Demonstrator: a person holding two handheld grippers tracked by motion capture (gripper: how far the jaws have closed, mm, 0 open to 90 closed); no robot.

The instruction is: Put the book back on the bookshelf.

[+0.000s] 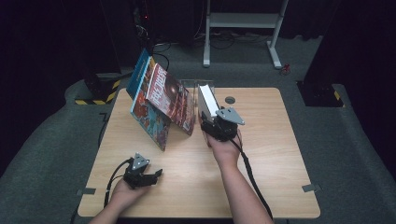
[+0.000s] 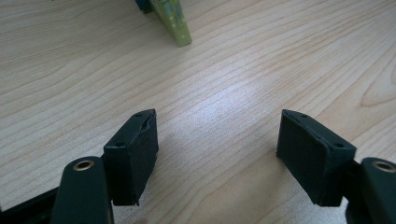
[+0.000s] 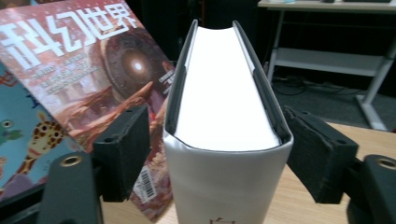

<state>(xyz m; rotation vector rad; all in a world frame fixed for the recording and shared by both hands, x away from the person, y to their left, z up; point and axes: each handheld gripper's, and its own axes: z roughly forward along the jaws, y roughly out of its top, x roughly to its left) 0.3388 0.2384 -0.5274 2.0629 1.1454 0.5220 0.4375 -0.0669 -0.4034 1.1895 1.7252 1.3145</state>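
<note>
High view: the white book (image 1: 208, 100) is stood upright on the table (image 1: 261, 154) beside the leaning magazines (image 1: 161, 100), at the right gripper (image 1: 211, 127). Left gripper view: the left gripper (image 2: 217, 140) is spread over bare wood. Right gripper view: the book is flanked by spread jaws, a gap seen at the left pad.

counter (image 1: 261, 186): thick book (image 1: 207, 100) upright at rear centre | magazine (image 1: 169, 98) leaning just left of it, in front of children's book (image 1: 148, 119) | right tool (image 1: 210, 123) before thick book | left tool (image 1: 156, 175) near front left
</note>
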